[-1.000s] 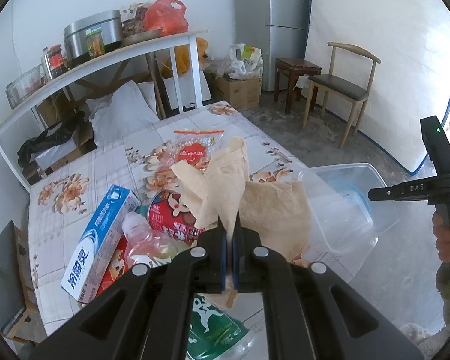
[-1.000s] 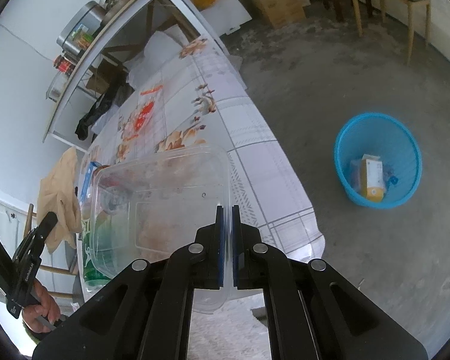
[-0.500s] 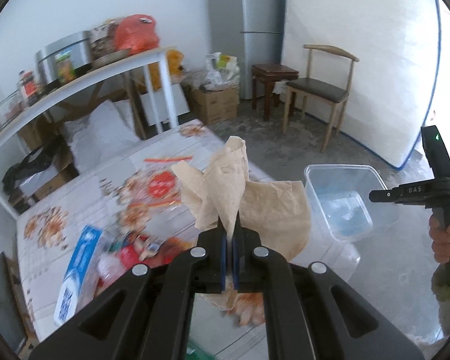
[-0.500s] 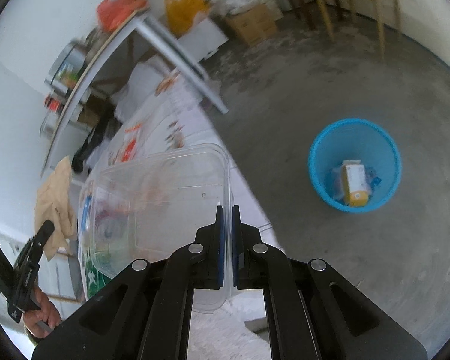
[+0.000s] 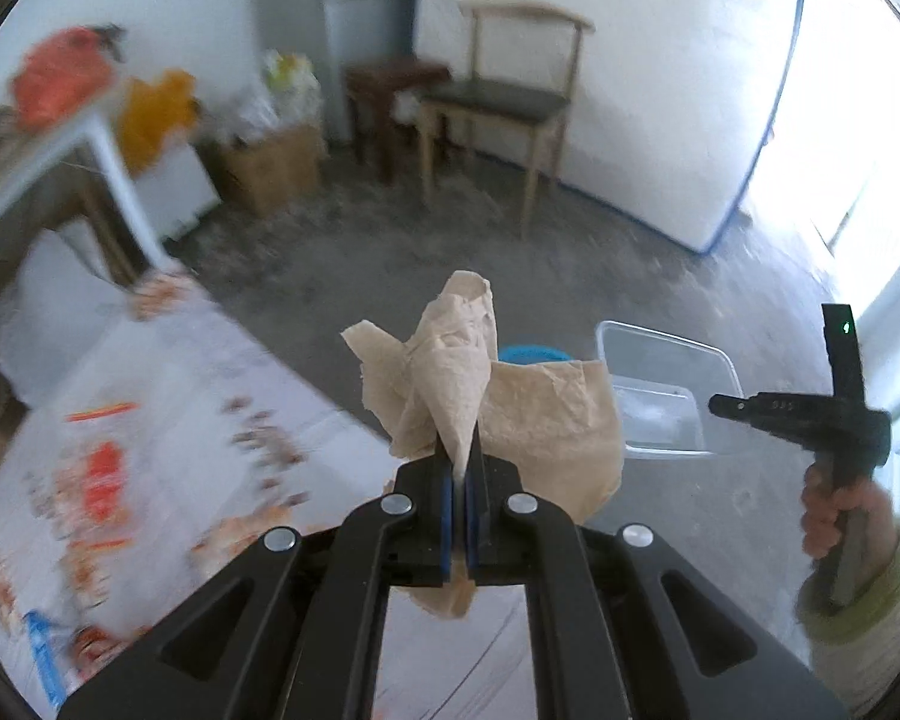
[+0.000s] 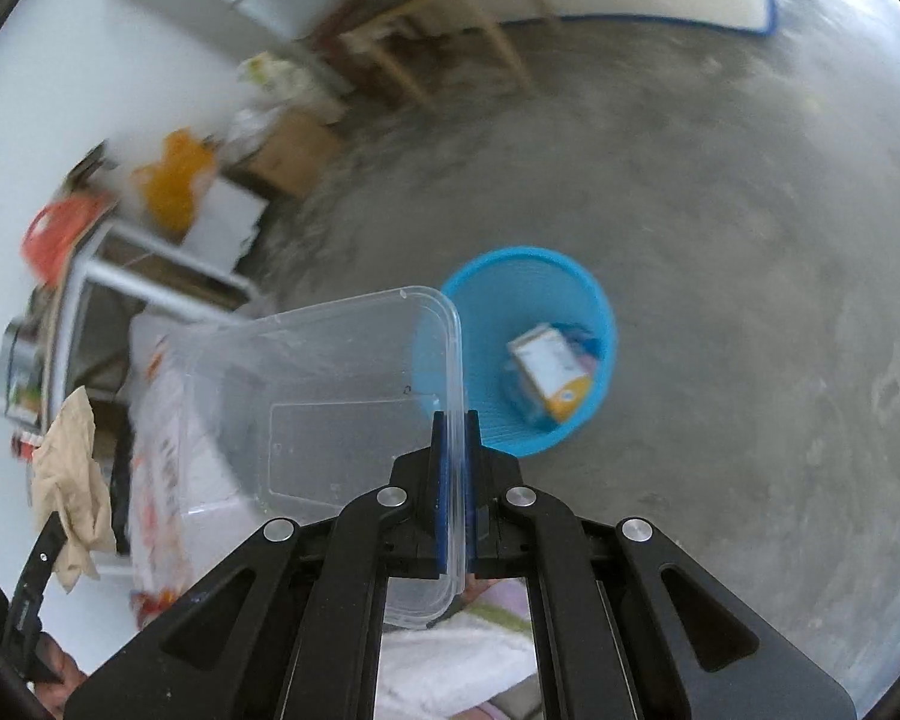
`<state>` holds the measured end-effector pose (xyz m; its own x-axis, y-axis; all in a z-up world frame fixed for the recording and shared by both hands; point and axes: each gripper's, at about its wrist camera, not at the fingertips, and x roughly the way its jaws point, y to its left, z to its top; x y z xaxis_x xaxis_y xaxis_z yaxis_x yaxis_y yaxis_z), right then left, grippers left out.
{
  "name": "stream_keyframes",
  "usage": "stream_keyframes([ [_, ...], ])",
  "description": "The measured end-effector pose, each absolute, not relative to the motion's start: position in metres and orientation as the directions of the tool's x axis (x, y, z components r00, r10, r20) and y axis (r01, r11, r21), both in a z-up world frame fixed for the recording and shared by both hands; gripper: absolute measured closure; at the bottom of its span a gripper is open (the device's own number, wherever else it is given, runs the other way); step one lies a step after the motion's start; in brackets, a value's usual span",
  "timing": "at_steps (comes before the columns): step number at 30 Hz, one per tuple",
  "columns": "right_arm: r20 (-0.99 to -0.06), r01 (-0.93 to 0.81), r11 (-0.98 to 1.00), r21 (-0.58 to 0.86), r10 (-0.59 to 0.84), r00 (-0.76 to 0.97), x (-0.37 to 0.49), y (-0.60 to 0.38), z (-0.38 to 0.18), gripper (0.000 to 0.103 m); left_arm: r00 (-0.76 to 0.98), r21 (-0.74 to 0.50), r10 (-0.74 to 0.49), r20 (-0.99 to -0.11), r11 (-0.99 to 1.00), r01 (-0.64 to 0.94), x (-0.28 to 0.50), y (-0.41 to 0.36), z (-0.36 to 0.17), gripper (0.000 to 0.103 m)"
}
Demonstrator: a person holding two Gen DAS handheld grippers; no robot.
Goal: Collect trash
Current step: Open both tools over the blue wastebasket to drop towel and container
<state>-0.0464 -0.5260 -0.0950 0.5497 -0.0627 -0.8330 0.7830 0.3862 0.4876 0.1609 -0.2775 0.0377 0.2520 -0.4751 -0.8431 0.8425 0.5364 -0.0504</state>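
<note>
My left gripper (image 5: 463, 450) is shut on a crumpled brown paper (image 5: 480, 384), held up in the air past the table's edge. The paper also shows in the right wrist view (image 6: 72, 468). My right gripper (image 6: 455, 420) is shut on the rim of a clear plastic container (image 6: 330, 396), which also shows at the right in the left wrist view (image 5: 660, 384). A blue trash basket (image 6: 576, 300) stands on the floor just beyond the container, with a carton (image 6: 552, 366) inside. In the left wrist view only its blue rim (image 5: 528, 354) shows behind the paper.
The table with a flowered cloth (image 5: 168, 420) lies to the left, with packets and a toothpaste box (image 5: 42, 660) on it. A wooden chair (image 5: 510, 102), a stool (image 5: 390, 90) and a cardboard box (image 5: 270, 168) stand at the far wall. Concrete floor (image 6: 750, 240) surrounds the basket.
Both grippers have swung away from the table toward the blue basket, carrying the paper and the container. The basket is now closer and nearer the centre of the right wrist view.
</note>
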Motion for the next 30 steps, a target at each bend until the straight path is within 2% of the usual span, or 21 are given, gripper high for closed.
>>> stream_keyframes([
  [5,-0.885,0.859,0.329,0.393,-0.119,0.451,-0.042,-0.549,-0.132,0.100,0.107,-0.112,-0.379,-0.919,0.513,0.851,0.181,-0.360,-0.020,0.100],
  [12,-0.918,0.913,0.275,0.301,-0.176,0.356,-0.029,-0.576,-0.162,0.100,0.057,-0.053,-0.197,-0.979,0.510,0.858,0.197,-0.442,-0.112,0.099],
  [19,-0.927,0.940,0.255,0.226,-0.240,0.288,-0.002,-0.596,-0.176,0.099,0.043,-0.001,-0.074,-0.996,0.513,0.858,0.205,-0.487,-0.187,0.097],
  [21,-0.927,0.941,0.258,0.218,-0.248,0.283,0.005,-0.599,-0.183,0.094,0.027,-0.026,-0.093,-0.995,0.527,0.849,0.209,-0.494,-0.196,0.082],
  [22,-0.925,0.935,0.270,0.229,-0.239,0.296,0.013,-0.601,-0.189,0.088,0.032,-0.021,-0.090,-0.995,0.537,0.843,0.210,-0.495,-0.199,0.078],
  [23,-0.923,0.925,0.290,0.246,-0.222,0.315,0.020,-0.603,-0.196,0.076,0.032,-0.023,-0.091,-0.995,0.543,0.839,0.212,-0.495,-0.201,0.071],
  [24,-0.924,0.920,0.301,0.249,-0.212,0.319,0.023,-0.604,-0.202,0.070,0.023,-0.035,-0.098,-0.995,0.550,0.834,0.215,-0.495,-0.201,0.065],
  [25,-0.927,0.919,0.315,0.237,-0.209,0.311,0.027,-0.604,-0.209,0.058,0.014,-0.049,-0.108,-0.994,0.557,0.829,0.215,-0.494,-0.199,0.063],
  [30,-0.925,0.917,0.305,0.257,-0.195,0.325,0.020,-0.597,-0.215,0.056,0.038,-0.058,-0.158,-0.987,0.560,0.827,0.217,-0.485,-0.178,0.059],
])
